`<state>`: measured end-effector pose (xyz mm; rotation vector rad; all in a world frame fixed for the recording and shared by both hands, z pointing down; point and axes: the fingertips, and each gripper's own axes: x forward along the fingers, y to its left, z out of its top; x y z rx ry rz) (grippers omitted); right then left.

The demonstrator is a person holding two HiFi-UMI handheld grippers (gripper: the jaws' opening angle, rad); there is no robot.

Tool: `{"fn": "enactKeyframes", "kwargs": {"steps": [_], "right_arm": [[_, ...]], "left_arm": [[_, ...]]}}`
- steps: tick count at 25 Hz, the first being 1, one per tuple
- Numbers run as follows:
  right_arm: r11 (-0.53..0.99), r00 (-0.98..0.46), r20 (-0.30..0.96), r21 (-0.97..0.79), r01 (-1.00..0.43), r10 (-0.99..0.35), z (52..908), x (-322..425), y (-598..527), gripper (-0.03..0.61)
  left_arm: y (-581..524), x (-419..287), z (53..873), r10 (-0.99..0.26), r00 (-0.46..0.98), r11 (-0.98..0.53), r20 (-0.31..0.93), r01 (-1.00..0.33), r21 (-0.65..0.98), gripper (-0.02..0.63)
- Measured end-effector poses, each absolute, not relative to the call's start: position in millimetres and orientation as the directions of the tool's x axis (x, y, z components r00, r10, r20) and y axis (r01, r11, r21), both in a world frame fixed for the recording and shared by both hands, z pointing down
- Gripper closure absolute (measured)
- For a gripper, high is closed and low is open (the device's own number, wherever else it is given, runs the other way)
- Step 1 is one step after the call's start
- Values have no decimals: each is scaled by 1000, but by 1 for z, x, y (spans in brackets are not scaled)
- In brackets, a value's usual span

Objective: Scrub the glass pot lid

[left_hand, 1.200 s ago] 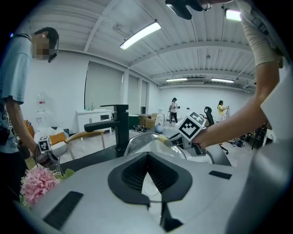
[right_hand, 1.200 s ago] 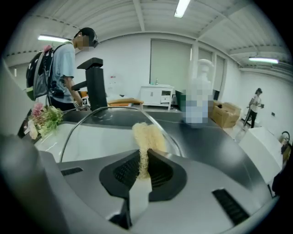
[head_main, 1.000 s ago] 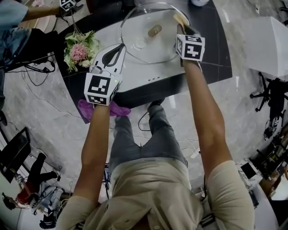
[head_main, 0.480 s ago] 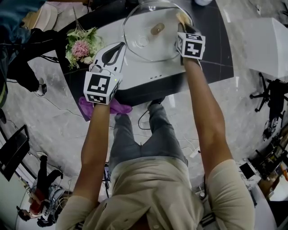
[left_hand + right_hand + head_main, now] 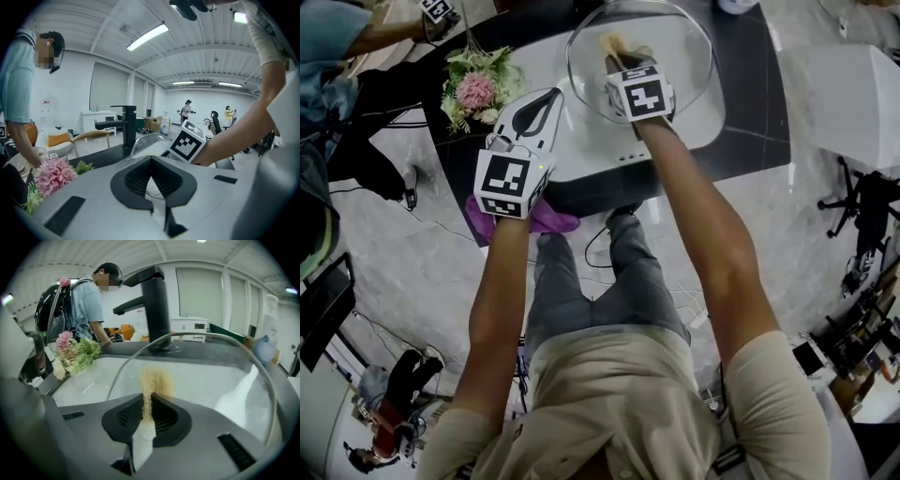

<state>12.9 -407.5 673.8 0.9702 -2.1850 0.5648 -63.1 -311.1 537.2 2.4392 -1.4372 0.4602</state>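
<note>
Fingers [image 5: 125,414] of the right gripper [image 5: 621,62] are clamped together on a tan scrub pad [image 5: 154,378], and the pad sits right on the glass pot lid [image 5: 686,58]! The lid lies on the white surface [image 5: 581,145] before a black tap [image 5: 157,305]. The left gripper [image 5: 553,96] has its fingers [image 5: 133,180] pinched on the lid's near rim, with pink flowers [image 5: 476,89] just beside.

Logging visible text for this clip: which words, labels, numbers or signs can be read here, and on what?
None can be read.
The cubes on the left gripper and the right gripper carry square black-and-white markers, not words or numbers.
</note>
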Motion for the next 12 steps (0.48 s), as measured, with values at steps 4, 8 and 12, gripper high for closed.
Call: {"fn": "enactKeyframes", "kwargs": {"steps": [4, 8, 12], "right_arm": [[712, -583, 723, -183, -678, -370, 675, -42, -372, 538], [712, -592, 721, -198, -673, -360, 675, -50, -363, 538], [713, -584, 728, -191, -675, -358, 676, -39, -363, 538]], "left_arm": [[-309, -67, 537, -797, 449, -460, 404, -885, 75, 600], [-308, -69, 537, -800, 448, -457, 400, -886, 78, 600], [-309, -63, 536, -796, 455, -465, 399, -882, 78, 600]]}}
